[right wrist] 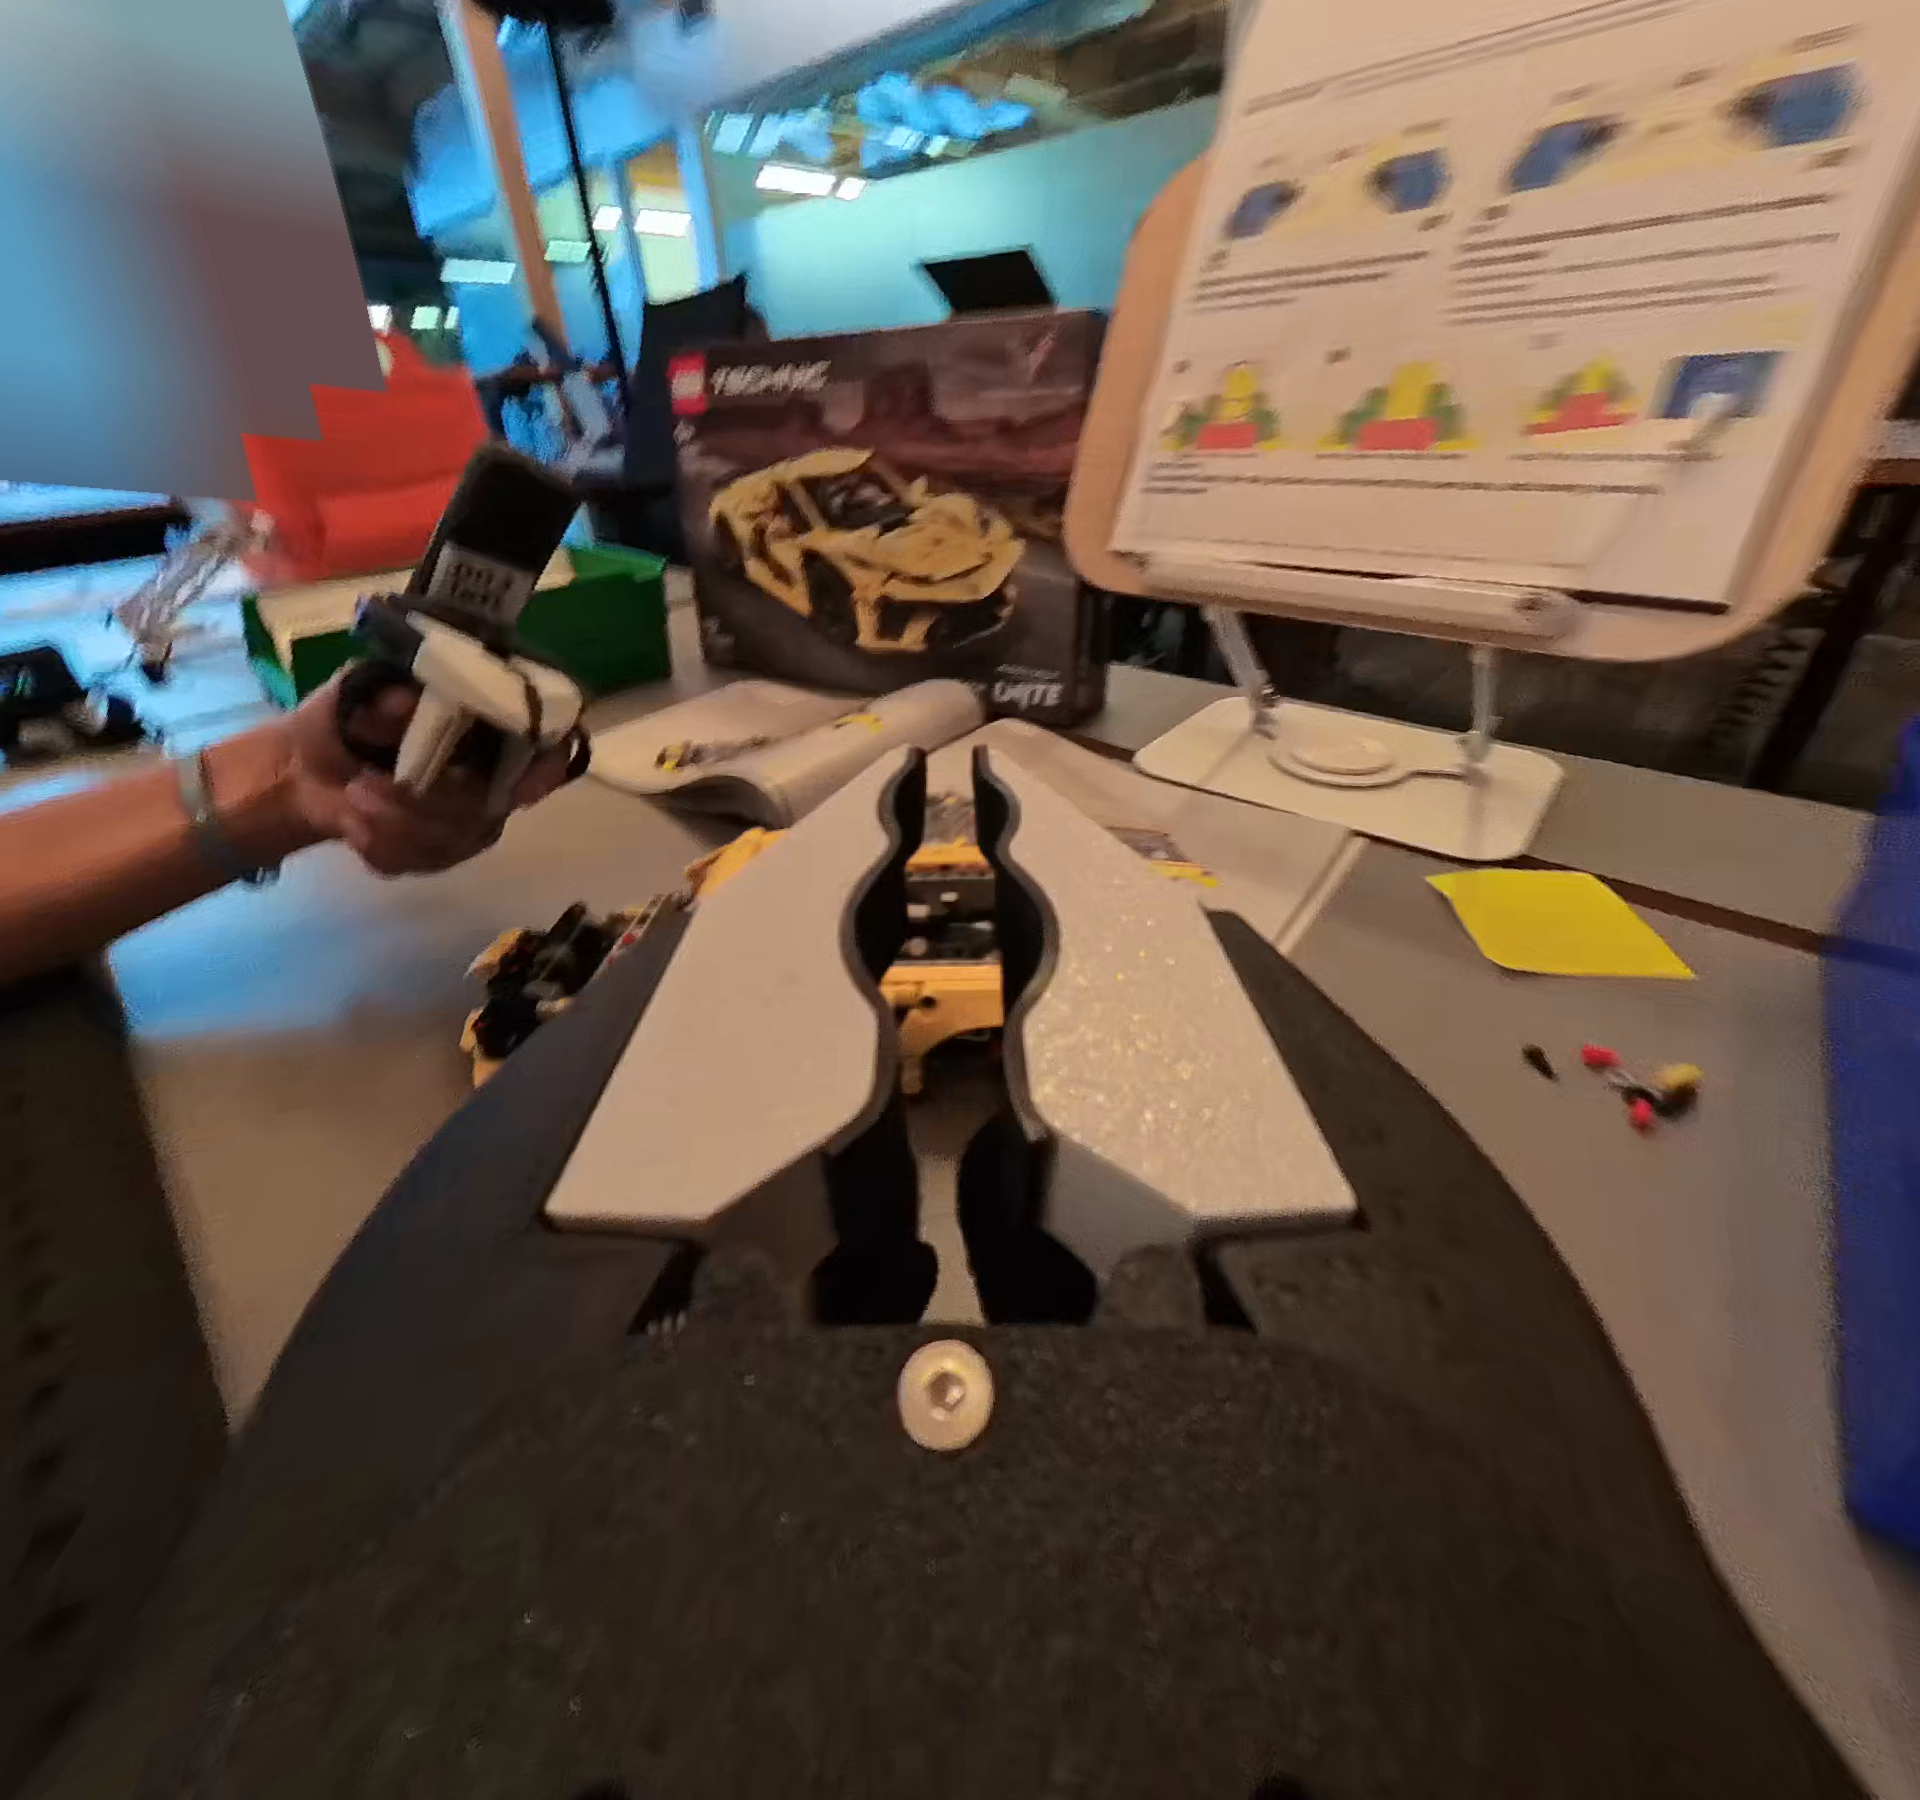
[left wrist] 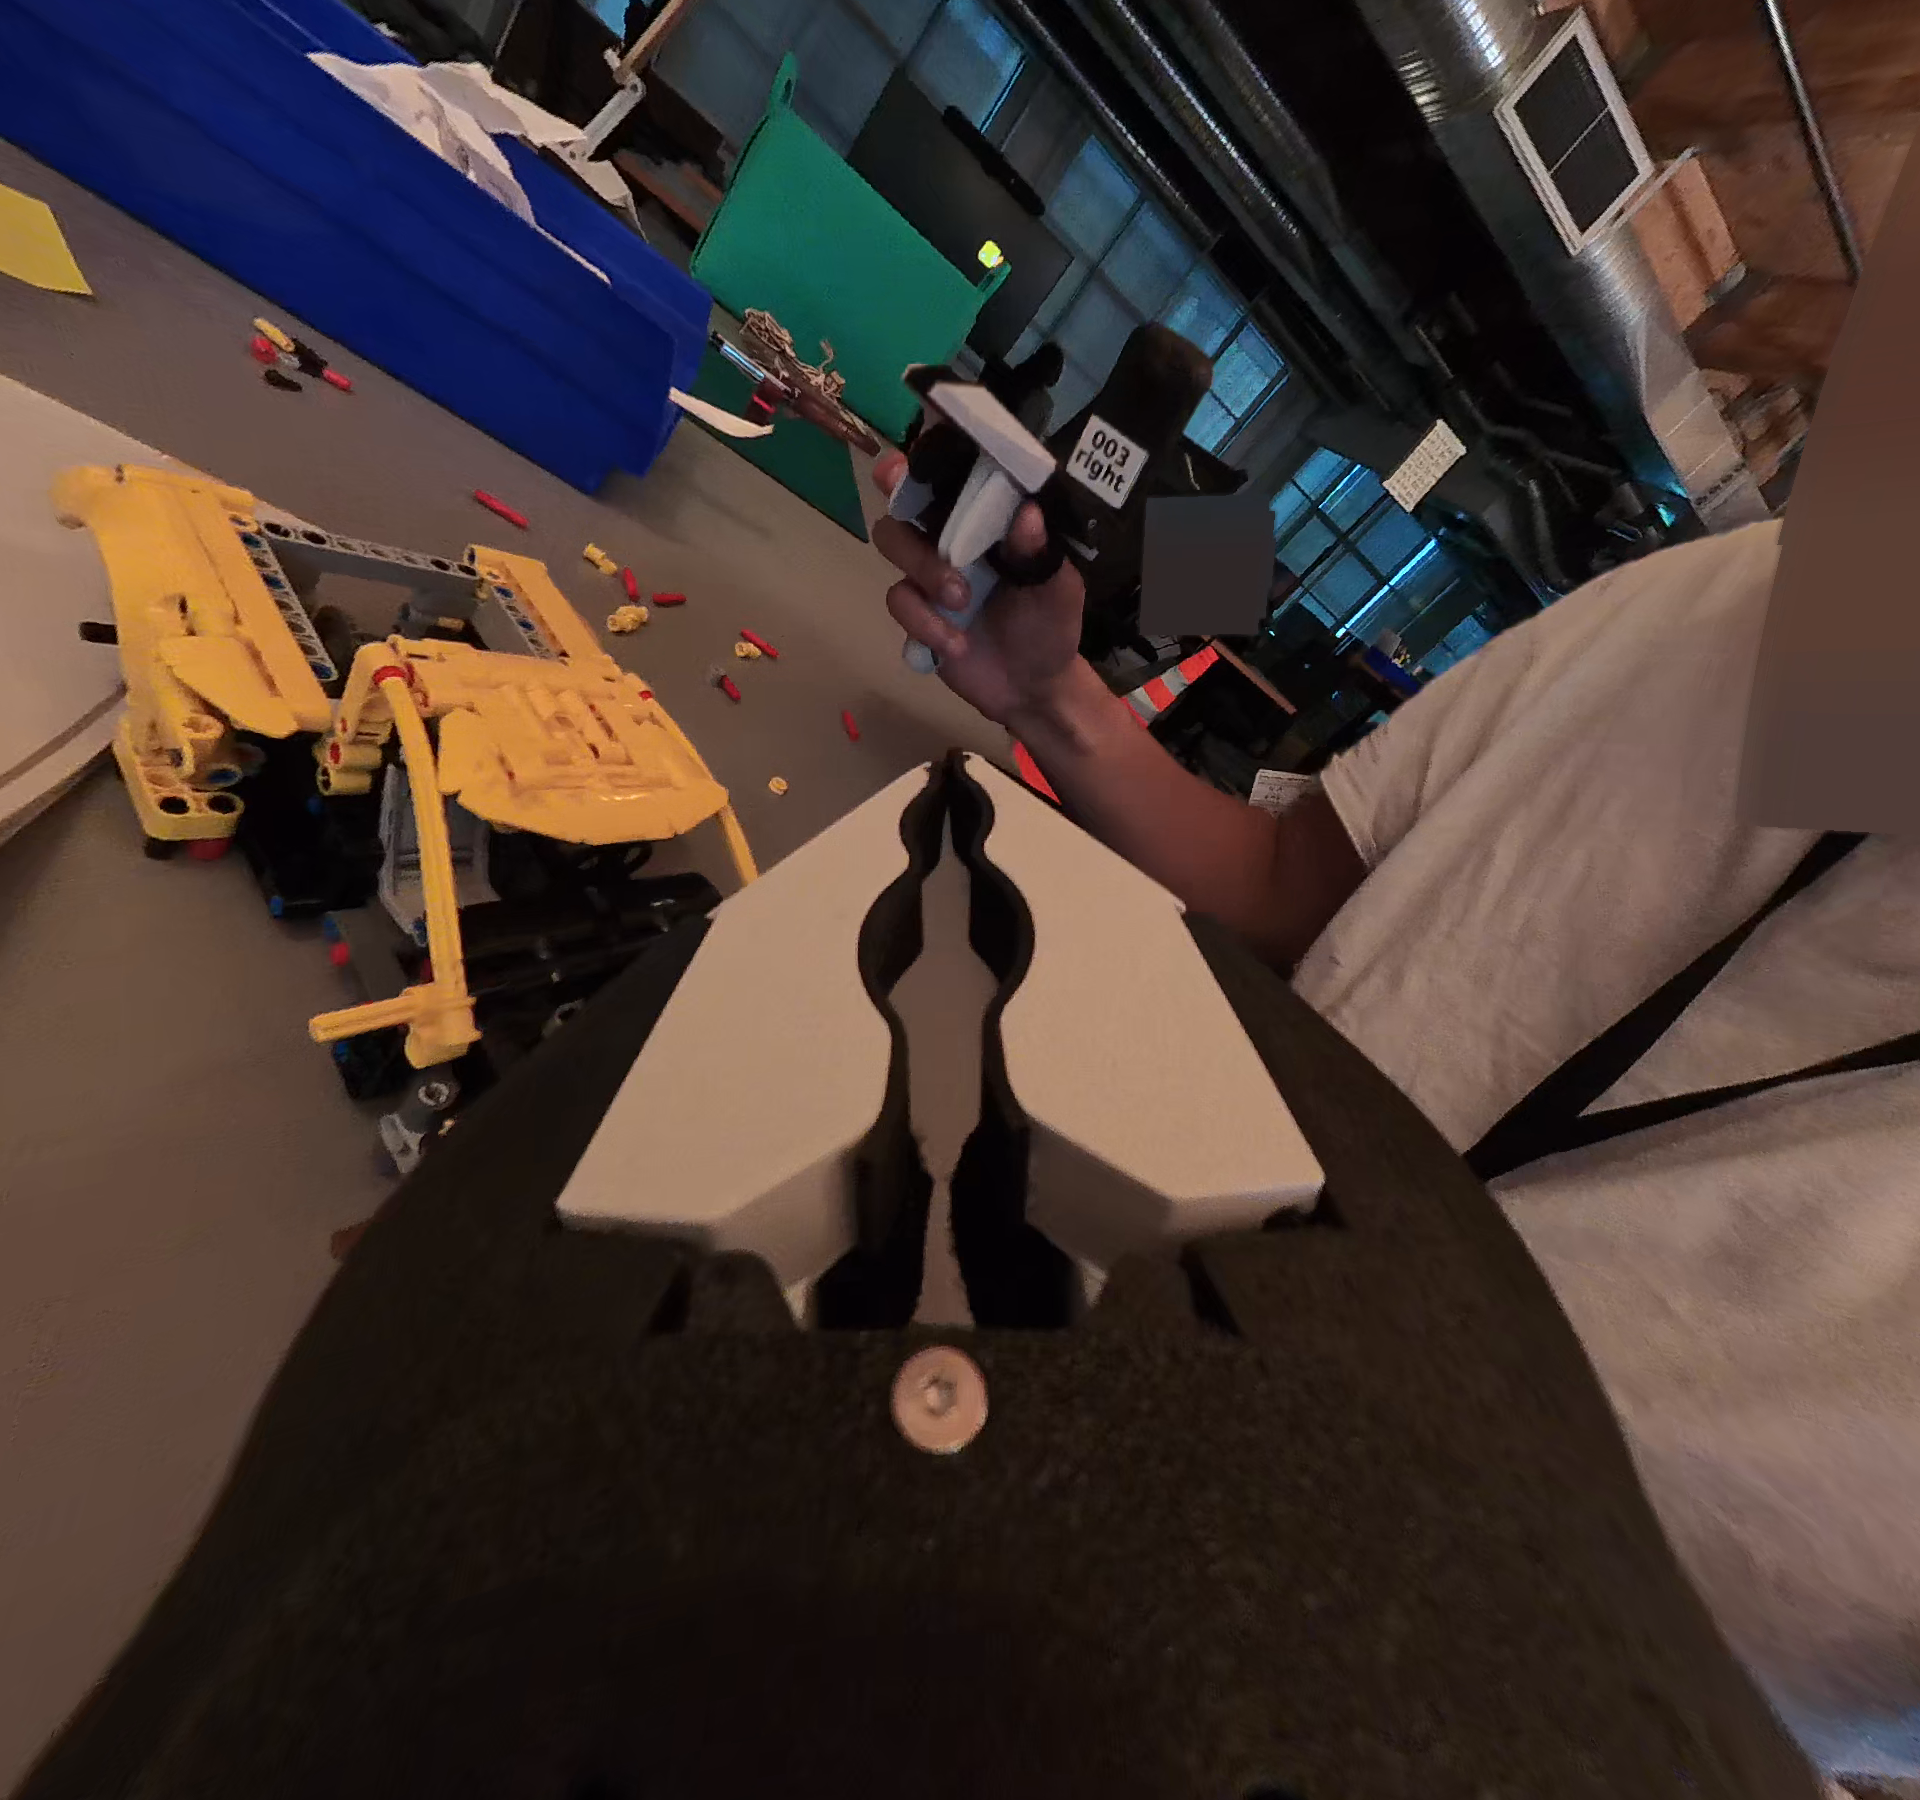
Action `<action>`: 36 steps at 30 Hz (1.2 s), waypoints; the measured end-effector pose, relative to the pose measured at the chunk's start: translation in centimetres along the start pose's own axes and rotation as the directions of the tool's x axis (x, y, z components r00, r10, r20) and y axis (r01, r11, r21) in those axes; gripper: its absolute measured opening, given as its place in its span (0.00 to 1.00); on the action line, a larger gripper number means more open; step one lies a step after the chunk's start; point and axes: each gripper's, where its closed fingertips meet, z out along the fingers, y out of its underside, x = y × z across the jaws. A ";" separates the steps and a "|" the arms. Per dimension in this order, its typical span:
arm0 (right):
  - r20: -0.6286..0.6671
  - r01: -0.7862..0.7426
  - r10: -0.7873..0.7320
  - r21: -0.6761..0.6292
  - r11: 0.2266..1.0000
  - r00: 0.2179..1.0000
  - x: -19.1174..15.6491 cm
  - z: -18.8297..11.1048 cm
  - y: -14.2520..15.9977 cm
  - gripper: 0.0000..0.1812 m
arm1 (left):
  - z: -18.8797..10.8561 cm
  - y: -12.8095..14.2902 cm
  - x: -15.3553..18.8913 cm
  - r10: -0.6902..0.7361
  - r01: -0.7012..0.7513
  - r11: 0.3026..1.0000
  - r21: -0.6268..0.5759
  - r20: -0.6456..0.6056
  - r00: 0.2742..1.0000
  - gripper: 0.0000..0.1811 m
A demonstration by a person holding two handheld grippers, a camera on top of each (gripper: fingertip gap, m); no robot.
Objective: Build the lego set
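Both grippers raised over the lego car (left wrist: 416,763), left (left wrist: 951,763) jaws pressed together, right (right wrist: 948,763) seemingly slightly spread

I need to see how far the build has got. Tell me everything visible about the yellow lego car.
The part-built yellow lego car lies on the grey table: glossy yellow plastic panels, a grey holed beam frame, black parts beneath, and a thin yellow rod. Neither gripper touches it. Small red and yellow pins lie scattered beside it.

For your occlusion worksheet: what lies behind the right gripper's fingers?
Through the gap of the right gripper, part of the yellow model shows, on the table. The fingers hide the rest of it.
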 end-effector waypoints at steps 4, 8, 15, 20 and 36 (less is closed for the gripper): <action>-0.075 -0.101 0.102 0.019 0.995 0.992 2.8 -2.9 0.5 0.05 | 0.2 -0.1 -0.6 -0.014 0.014 1.000 0.007 0.025 1.000 0.00; 0.061 -0.014 0.029 -0.231 0.973 0.998 -2.0 -7.1 2.0 0.04 | -0.1 -0.6 -0.9 -0.013 0.011 0.999 0.033 0.054 0.998 0.00; 0.172 0.191 -0.092 -0.753 0.629 0.981 -9.8 -16.2 13.5 0.10 | 0.0 -0.9 -1.7 -0.034 0.028 0.998 0.061 0.096 0.995 0.03; 0.172 0.175 -0.068 -0.737 0.653 0.983 -10.0 -15.8 14.3 0.08 | 0.7 -0.1 -2.1 -0.028 0.025 0.999 0.024 0.129 0.991 0.08; 0.149 0.506 -0.522 -0.563 0.654 0.840 -9.2 -8.1 8.8 0.04 | 6.2 2.5 0.5 0.088 -0.065 0.988 -0.140 0.166 0.982 0.15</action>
